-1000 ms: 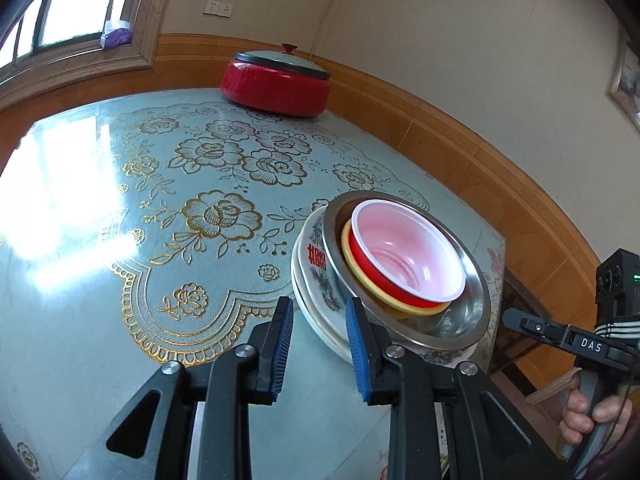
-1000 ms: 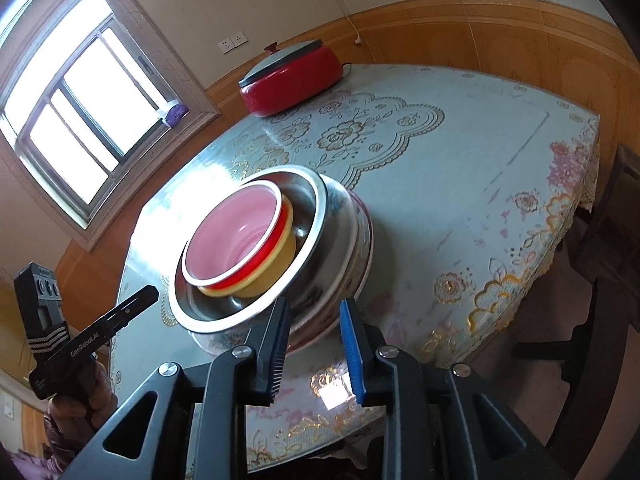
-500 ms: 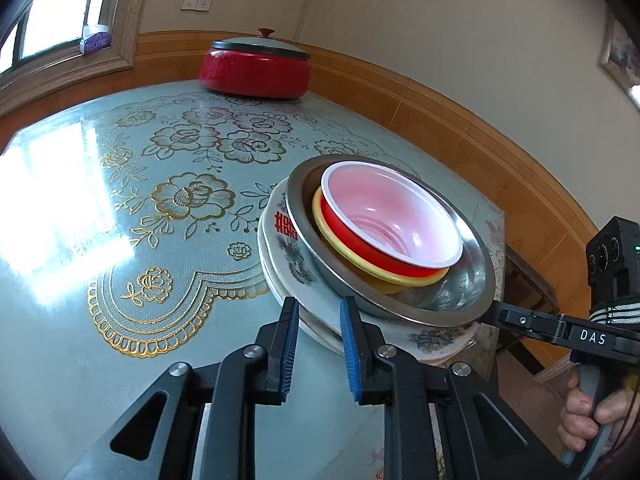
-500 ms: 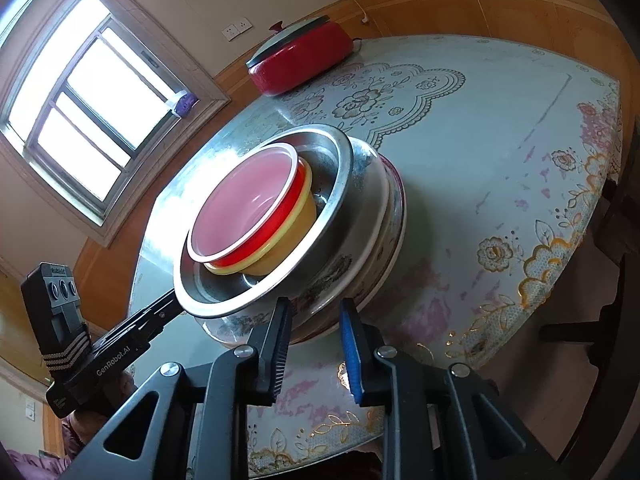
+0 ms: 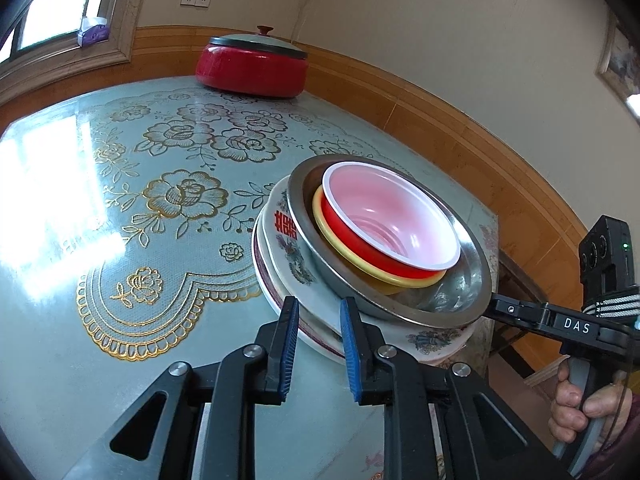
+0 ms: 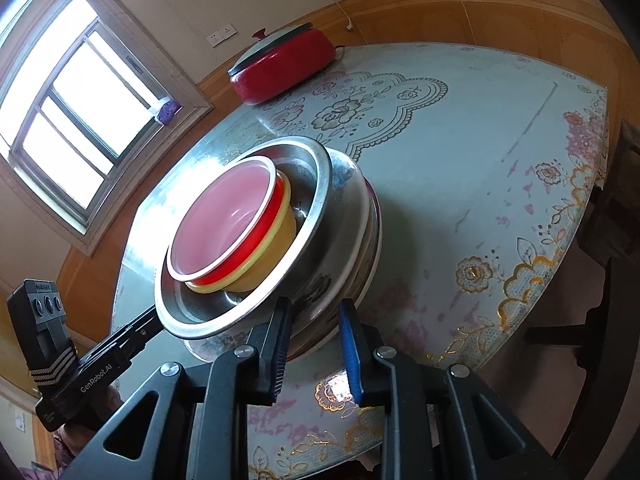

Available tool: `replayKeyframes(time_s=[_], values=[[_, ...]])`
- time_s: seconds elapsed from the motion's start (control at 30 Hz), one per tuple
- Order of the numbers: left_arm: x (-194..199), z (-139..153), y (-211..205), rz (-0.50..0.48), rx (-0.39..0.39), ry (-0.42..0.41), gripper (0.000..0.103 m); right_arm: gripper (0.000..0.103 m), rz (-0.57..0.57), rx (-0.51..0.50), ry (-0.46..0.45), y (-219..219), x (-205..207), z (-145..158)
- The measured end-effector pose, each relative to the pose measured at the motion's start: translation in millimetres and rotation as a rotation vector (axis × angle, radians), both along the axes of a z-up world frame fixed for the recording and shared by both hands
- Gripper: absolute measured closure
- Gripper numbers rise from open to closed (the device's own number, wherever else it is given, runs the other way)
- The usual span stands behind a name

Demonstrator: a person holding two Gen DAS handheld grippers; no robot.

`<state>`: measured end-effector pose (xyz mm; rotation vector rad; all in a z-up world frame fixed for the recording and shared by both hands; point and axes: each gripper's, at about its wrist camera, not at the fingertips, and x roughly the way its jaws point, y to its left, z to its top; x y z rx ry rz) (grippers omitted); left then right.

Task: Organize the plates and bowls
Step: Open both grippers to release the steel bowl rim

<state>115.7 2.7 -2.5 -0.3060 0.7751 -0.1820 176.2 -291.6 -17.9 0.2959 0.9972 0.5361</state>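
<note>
Gripping, left gripper (image 5: 319, 344): my jaws have just narrowed and clamp the plates' (image 5: 316, 300) near rim, lower centre.
Stack: red bowl (image 5: 390, 222) in yellow bowl (image 5: 360, 266) in steel basin (image 5: 452, 300), centre-right.
Right gripper (image 6: 314, 344): pinching the plates' opposite rim, bottom centre.
</note>
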Motion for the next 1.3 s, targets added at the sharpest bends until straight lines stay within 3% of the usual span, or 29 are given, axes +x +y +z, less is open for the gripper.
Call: replayKeyframes(time_s=[0.4,0.63,0.8,1.3], values=[[-6.4,4.5,-0.3,0.027,0.035,-0.01,0.08,0.08,-0.004,-0.086,-0.057,6.6,-6.6,7.7],[-18.7,6.3,9.3,0.086,0.032,-0.004,0.077,0.08,-0.04,-0.181,-0.207,6.6,-30.5,38.4],[-29.1,7.3,5.9,0.103,0.048,-0.011,0.075,0.08,0.03,-0.182,-0.28,22.9,-44.5,48.6],[-17.2,15.5,-19.4,0.132,0.091,0.005,0.071,0.078,0.138,-0.19,-0.279,39.0,-30.1,41.1]])
